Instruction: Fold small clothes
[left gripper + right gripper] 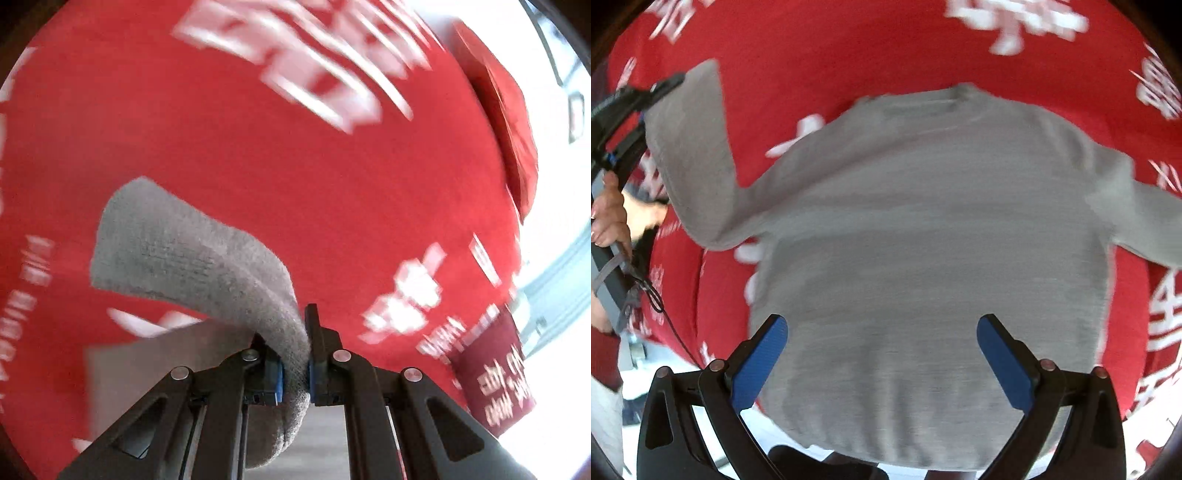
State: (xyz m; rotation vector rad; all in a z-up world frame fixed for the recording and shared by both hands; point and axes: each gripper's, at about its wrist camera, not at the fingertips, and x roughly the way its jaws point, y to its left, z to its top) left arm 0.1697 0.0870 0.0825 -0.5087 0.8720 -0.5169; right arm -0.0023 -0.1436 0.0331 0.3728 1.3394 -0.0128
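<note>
A small grey knit sweater [923,236] lies spread on a red cloth, neck away from me, hem toward the right wrist camera. My left gripper [295,373] is shut on the end of the sweater's left sleeve [192,254] and holds it lifted off the cloth. That gripper also shows at the far left of the right wrist view [661,88], with the sleeve [690,155] raised up from the body. My right gripper [882,354] is open and empty, hovering over the sweater's lower body near the hem. The right sleeve [1145,221] lies out to the side.
The red cloth [849,48] with white printed characters covers the table. A folded red piece [506,122] lies at its far right edge in the left wrist view. A person's hand [613,218] holds the left gripper handle. A dark red sleeve [495,384] shows at lower right.
</note>
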